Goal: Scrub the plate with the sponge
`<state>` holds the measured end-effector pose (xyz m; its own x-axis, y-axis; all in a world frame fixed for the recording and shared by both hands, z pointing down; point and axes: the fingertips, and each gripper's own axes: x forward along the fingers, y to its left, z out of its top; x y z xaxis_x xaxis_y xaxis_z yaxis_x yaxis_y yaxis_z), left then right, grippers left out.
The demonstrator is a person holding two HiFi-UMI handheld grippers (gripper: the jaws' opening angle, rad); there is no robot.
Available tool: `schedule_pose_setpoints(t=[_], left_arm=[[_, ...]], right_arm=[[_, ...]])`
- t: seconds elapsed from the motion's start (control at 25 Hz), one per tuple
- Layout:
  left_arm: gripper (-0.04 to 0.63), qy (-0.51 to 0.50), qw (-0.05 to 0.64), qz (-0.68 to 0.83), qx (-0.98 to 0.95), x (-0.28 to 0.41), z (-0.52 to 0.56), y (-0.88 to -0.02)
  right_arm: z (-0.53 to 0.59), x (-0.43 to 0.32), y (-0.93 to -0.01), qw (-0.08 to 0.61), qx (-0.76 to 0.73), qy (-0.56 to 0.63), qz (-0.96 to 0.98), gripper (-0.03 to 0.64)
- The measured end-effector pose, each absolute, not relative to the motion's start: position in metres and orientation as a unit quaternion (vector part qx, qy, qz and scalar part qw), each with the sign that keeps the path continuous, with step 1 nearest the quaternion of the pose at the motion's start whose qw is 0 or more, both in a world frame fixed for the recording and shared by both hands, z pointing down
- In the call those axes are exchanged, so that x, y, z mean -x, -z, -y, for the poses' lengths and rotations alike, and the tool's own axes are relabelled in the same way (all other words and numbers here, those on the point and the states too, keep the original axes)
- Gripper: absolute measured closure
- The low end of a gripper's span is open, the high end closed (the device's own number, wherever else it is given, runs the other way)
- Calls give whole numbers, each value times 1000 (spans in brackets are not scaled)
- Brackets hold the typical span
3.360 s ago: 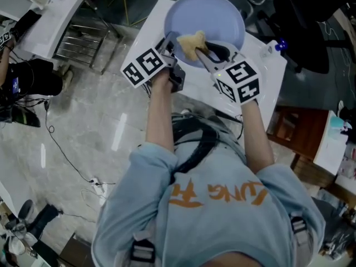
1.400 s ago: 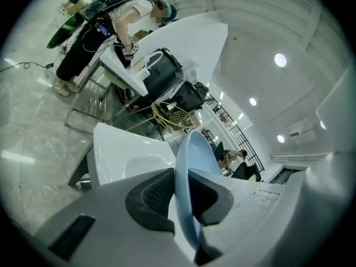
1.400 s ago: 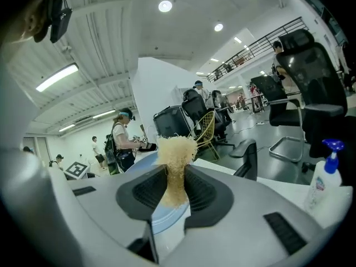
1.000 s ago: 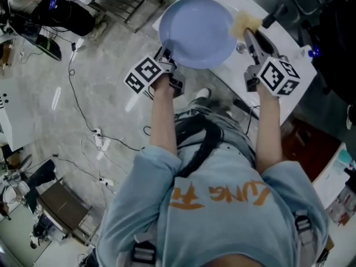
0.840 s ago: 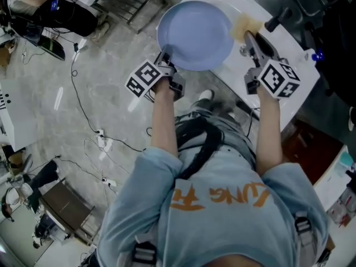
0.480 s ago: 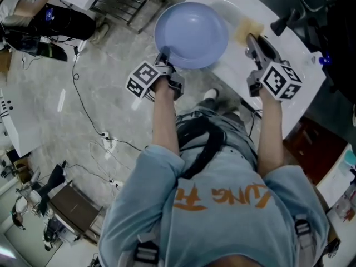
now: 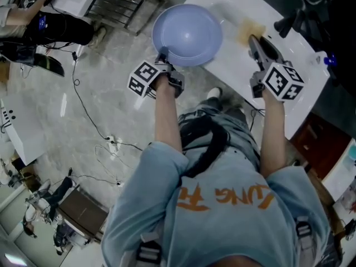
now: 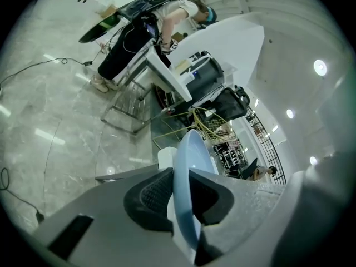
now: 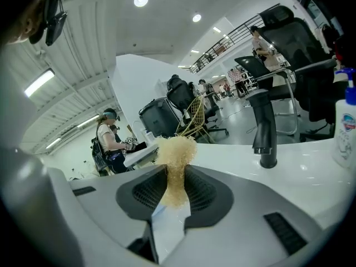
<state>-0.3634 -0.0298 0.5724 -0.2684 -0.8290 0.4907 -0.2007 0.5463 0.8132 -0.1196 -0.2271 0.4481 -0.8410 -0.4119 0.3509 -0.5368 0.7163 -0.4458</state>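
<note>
Both reach fwd: L gripper [image 7: 163,55] pinches plate [image 7: 187,35], R gripper [image 7: 256,41] sponge [image 9: 176,152].

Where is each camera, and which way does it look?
Head view: on the person's head, looking steeply down at plate, sponge and table; shows arms, shirt, left gripper, right gripper.
Left gripper view: rides the left gripper, looks along its jaws, shut on the plate's rim; floor beyond.
Right gripper view: rides the right gripper, looks along its jaws, shut on the sponge; faucet beyond.
Shared: head and left gripper views show the plate; head and right gripper views, the sponge.
</note>
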Motion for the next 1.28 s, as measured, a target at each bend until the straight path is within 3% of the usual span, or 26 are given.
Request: schedule_pose_setpoints(t=[0.44, 0.48, 0.56, 0.6, 1.0, 1.16, 1.24, 1.28], left_arm=[[552, 344, 471, 730, -357, 373, 31, -579], [545, 342, 464, 734, -358, 374, 30, -577], [449, 331, 447, 748, -362, 376, 29, -573], [433, 324, 440, 754, -365, 376, 28, -571], [417, 307, 363, 804, -358, 408, 0, -525], [449, 315, 330, 800, -391, 413, 8, -494], [573, 307, 316, 794, -419, 409, 21, -478], [591, 304, 310, 788, -436, 405, 29, -470]], right_arm=[[223, 125, -452, 122, -252, -276, 919, 523], [223, 126, -449, 120, -251, -274, 920, 522], [224, 125, -448, 120, -249, -272, 922, 522], [224, 124, -449, 121, -247, -270, 923, 522], [213, 135, -447, 136, -236, -245, 930, 522], [214, 138, -438, 133, -246, -233, 932, 522], [217, 137, -432, 129, -254, -223, 932, 522], [219, 134, -429, 127, -259, -220, 932, 522]])
